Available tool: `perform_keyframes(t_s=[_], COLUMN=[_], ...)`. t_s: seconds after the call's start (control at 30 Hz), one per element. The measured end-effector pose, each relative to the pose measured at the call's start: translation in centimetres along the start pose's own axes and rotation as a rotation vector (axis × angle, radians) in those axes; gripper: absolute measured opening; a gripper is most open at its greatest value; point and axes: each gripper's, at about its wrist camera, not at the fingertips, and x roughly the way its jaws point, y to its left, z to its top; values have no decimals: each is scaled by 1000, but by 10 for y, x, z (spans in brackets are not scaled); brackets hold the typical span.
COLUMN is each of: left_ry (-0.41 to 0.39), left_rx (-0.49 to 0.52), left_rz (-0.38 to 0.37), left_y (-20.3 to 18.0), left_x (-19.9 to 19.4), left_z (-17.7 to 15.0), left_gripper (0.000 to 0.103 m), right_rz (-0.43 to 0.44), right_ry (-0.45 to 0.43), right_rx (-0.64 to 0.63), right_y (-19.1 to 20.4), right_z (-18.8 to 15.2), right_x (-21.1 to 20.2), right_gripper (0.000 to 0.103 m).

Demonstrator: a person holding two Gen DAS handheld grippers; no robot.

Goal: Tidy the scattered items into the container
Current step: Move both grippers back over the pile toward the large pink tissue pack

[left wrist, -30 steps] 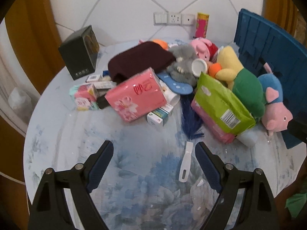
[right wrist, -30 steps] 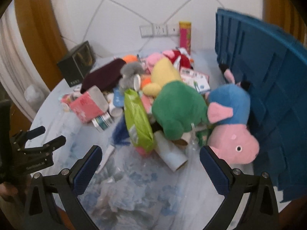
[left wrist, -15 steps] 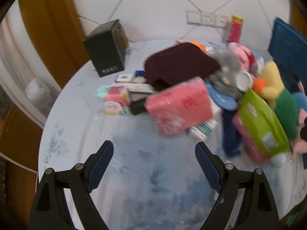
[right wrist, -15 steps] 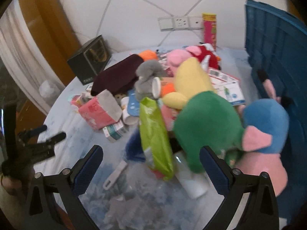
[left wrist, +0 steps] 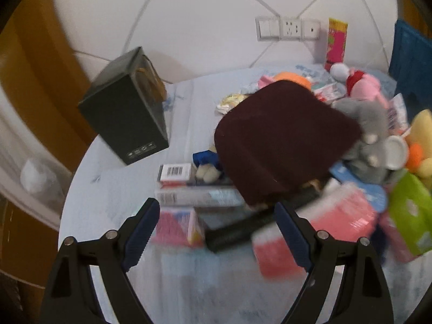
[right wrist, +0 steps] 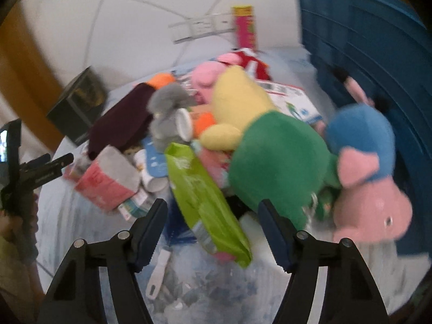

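A heap of items covers the round table. In the left wrist view my left gripper [left wrist: 213, 216] is open over a small pink box [left wrist: 178, 226] and a long black object [left wrist: 253, 221], touching neither. A maroon cloth [left wrist: 283, 140] lies just beyond them. In the right wrist view my right gripper [right wrist: 213, 210] has its jaws closing. The green pack [right wrist: 205, 202] stands between them, and the pads are not seen pressing on it. The blue container [right wrist: 378, 54] stands at the right. My left gripper [right wrist: 46, 167] shows at the far left.
A black box [left wrist: 127, 108] stands at the back left near the wall. A green-and-yellow plush [right wrist: 270, 148] and a pink pig plush [right wrist: 364, 175] lie against the container. A pink tissue pack [left wrist: 324, 229] and a white-handled brush [right wrist: 159, 272] lie near the front.
My left gripper has swept left across the table to the small boxes by the maroon cloth. My right gripper has come closer to the green pack and its jaws have narrowed.
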Motion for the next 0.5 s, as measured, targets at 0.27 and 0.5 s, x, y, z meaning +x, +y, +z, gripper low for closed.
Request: perform_keyframes(t_s=[0.27,0.5], left_ry=[76,84], left_rx=[64,35], left_rz=[-193,-264], left_y=[-27,-44], left_x=[-1,-52], left_z=[-46,-93], left_gripper=[88,87], right_rz=[-60,-10], right_ry=[18,16], right_rx=[111,44], right_y=[-10,4], right_z=[-28,-28], right_x=[-4,-8], right_gripper=[71,78])
